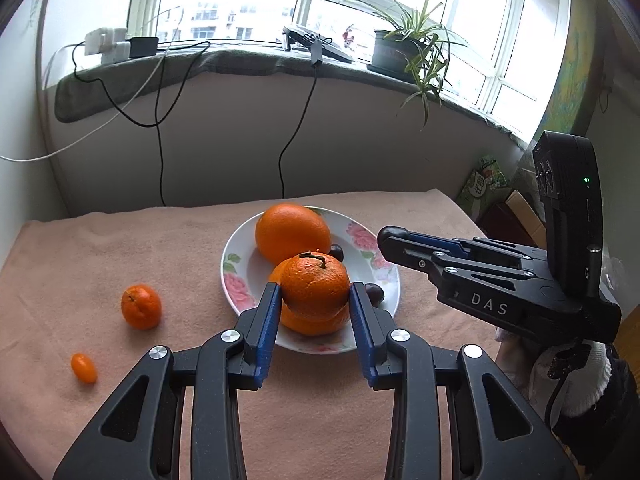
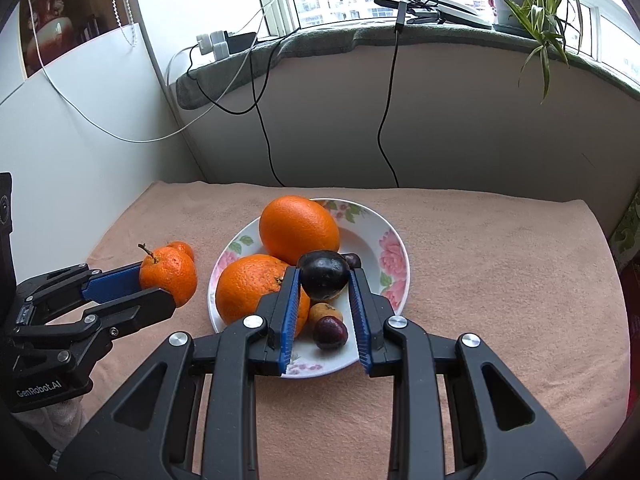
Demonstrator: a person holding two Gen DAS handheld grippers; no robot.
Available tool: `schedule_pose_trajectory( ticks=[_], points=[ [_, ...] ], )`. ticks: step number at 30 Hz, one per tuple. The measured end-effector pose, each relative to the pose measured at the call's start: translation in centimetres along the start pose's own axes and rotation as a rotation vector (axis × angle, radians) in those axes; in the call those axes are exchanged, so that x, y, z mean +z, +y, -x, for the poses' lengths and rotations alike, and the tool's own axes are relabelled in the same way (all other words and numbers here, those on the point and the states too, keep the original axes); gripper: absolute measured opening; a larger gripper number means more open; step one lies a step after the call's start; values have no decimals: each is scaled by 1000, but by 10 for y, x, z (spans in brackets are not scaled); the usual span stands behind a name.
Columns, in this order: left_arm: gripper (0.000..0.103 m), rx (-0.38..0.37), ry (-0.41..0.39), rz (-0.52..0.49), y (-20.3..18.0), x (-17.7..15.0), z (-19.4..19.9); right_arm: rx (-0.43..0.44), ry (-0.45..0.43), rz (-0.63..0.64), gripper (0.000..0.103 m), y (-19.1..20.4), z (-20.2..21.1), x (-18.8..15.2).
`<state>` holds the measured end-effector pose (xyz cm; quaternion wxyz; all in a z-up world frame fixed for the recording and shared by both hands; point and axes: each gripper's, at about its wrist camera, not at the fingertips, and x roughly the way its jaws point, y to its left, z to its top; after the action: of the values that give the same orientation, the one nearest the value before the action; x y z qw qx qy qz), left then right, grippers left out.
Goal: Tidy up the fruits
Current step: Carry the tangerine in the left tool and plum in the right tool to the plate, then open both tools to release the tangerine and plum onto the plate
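Left wrist view: left claw [image 1: 315,300] clamped on a mandarin [image 1: 314,286], blue pads pressing both flanks, stem up. Fruit hangs above the near rim of the floral plate [image 1: 236,276], so the carry looks aimed at a drop among the fruit already there. Directly beneath the held mandarin, an orange [image 1: 316,322] lies on the plate; beyond it, a larger orange [image 1: 292,232] at the far side. Two small dark fruits peek out to the right of the pads. Left of the claw, still loose on the pink cloth of the counter [image 1: 100,248]: a small mandarin [image 1: 141,306] and, nearer, a kumquat [image 1: 83,367]. These are judged the remaining pickups.

Right wrist view: right claw [image 2: 324,276] nearly shut on a dark plum [image 2: 323,274], held over the plate's middle. Just below the pads, a small yellowish fruit [image 2: 325,312] and a reddish plum [image 2: 330,333] rest in the dish. The grip is narrow because the fruit is small. Left of this claw the other one appears, mandarin held short of the plate's edge.

Both loads are poised over or beside the dish; release appears to be the step in hand. Risk: round fruit rolling off the crowded plate.
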<state>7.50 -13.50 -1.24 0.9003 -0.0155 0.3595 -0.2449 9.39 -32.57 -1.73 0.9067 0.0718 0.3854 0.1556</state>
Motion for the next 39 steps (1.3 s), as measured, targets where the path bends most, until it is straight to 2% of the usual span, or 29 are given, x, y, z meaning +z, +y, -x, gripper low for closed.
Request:
schedule_pose_trajectory(
  ticks=[17,27,39],
  points=[
    [33,-38,47,-41,-27,16,-43,-7,41,-50,26,-42,-36,8],
    [34,-44,66,-47,-30,18,-52,10,62,-39,26,-42,-48,7],
    [34,-41,59,-43,-29,20,-52,0,56,-28,27,-39,-42,7]
  ],
)
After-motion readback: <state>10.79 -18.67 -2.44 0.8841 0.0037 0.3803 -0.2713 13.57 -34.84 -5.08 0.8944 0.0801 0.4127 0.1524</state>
